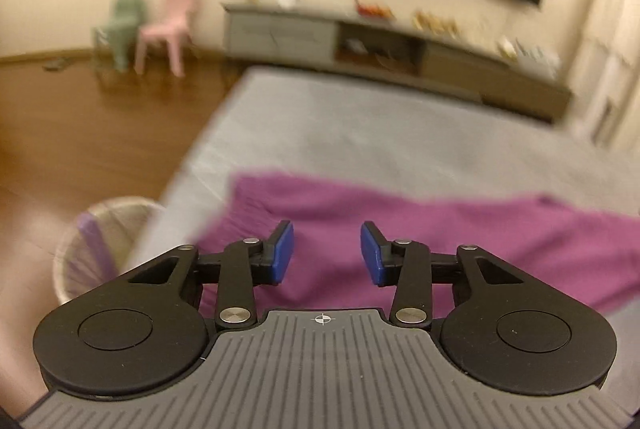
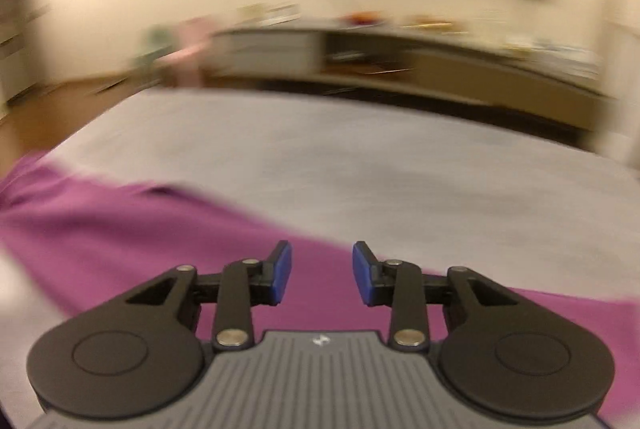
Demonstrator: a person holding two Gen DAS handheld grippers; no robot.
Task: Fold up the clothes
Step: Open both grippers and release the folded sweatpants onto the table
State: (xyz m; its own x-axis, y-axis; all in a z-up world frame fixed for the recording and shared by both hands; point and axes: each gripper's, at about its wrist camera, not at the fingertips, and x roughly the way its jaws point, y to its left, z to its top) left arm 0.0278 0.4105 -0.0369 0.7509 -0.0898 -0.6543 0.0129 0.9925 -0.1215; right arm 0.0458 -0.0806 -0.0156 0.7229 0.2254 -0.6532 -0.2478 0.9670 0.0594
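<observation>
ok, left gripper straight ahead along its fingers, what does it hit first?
Most likely the purple garment spread on the grey bed. The left gripper is open and empty, angled down at the cloth. The frame is blurred, so exact depth is unclear.

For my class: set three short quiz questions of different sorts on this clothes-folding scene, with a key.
1. True or false: the left gripper is shut on the purple garment.
2. What stands on the floor beside the bed? A) mesh basket B) suitcase C) lamp
3. Fill in: the right gripper hangs ____ above the garment.

Key: 1 false, its jaws are apart and hold nothing; 2 A; 3 open.
</observation>
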